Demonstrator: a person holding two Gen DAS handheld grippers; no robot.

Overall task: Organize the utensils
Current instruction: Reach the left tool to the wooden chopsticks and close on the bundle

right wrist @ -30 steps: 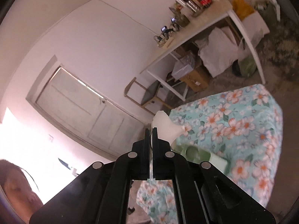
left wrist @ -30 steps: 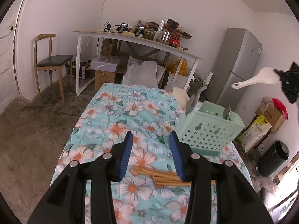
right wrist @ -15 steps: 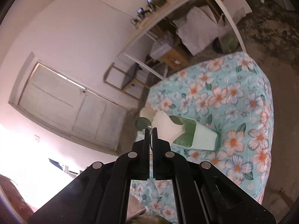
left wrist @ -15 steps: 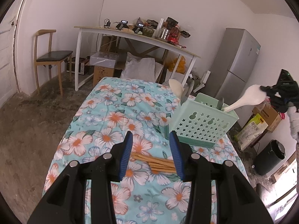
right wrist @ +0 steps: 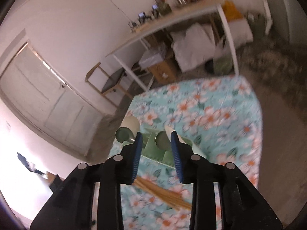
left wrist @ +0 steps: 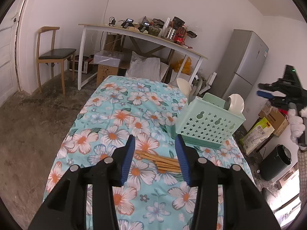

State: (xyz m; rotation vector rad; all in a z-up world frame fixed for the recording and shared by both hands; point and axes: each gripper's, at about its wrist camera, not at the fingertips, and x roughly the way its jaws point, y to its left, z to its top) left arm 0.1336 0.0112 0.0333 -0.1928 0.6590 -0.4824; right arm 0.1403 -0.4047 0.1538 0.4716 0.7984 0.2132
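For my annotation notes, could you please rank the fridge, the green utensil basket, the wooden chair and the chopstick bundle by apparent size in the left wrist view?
1. fridge
2. green utensil basket, though nearness inflates it
3. wooden chair, close to the basket
4. chopstick bundle

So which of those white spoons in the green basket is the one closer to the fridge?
The white spoon at the basket's right end, beside a green one; the other white spoon stands at the far left corner.
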